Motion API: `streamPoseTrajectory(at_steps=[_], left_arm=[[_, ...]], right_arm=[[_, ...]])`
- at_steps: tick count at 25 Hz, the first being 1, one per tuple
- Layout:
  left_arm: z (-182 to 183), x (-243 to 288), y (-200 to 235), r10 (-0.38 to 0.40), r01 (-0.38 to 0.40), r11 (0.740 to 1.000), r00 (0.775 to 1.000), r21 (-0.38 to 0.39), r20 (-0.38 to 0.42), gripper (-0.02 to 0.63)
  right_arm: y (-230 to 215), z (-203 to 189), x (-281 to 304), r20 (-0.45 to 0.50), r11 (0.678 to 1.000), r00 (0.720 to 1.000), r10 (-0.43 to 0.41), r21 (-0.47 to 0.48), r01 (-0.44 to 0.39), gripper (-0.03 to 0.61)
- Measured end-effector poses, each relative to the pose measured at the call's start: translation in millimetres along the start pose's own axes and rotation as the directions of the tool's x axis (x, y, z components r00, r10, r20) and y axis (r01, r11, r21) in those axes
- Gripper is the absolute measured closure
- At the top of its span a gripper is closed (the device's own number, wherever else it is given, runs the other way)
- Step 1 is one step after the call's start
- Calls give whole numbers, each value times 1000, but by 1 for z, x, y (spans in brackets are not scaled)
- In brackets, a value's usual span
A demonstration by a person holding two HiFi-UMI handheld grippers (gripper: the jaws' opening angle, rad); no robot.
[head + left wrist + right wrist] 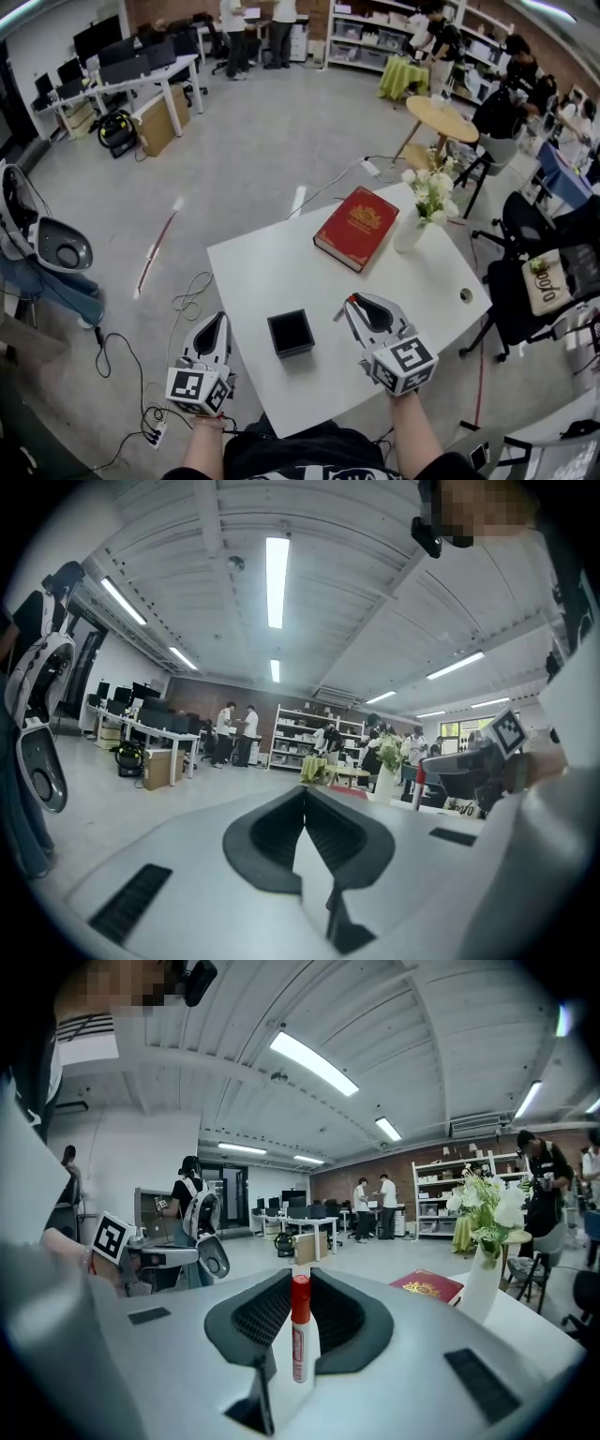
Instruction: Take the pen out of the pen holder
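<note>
Your right hand-held gripper (356, 305) is clamped on the marker pen (299, 1340). The jaws pinch the white barrel low down, and the red cap stands upright above the pads. The pen is already clear of the pen holder (292, 348), the black square box on the counter (258, 272). Your gripper is just to the right of it, and the box's opening looks dark and empty from the head view.

Expect the pen to be light and stiff, with a smooth, round plastic barrel that can roll or pivot between the pads. The hold is below the middle, so the capped end may tip if you swing quickly. A grip nearer mid-barrel would sit steadier. Stay off the cap, which may pull loose. Firm pressure should not harm it.

Your left hand-held gripper (217, 326) has its jaws together on nothing. It sits at the counter's near left edge, apart from the holder. The red book (356, 227) and the flower vase (410, 232) stand well beyond.
</note>
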State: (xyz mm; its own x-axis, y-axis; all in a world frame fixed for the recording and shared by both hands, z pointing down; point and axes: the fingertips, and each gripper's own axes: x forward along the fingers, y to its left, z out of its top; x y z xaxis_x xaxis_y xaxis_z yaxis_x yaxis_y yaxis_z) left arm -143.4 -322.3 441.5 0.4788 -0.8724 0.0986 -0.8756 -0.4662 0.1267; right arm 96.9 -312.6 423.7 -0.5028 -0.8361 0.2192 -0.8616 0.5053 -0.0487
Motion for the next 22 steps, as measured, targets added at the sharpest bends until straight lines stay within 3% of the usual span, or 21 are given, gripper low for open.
streamPoseTrajectory(at_steps=[22], left_arm=[[-7, -11, 10, 64, -64, 998, 998, -16, -15, 611]], right_arm=[[-1, -49, -11, -12, 998, 1000, 22, 67, -21, 508]])
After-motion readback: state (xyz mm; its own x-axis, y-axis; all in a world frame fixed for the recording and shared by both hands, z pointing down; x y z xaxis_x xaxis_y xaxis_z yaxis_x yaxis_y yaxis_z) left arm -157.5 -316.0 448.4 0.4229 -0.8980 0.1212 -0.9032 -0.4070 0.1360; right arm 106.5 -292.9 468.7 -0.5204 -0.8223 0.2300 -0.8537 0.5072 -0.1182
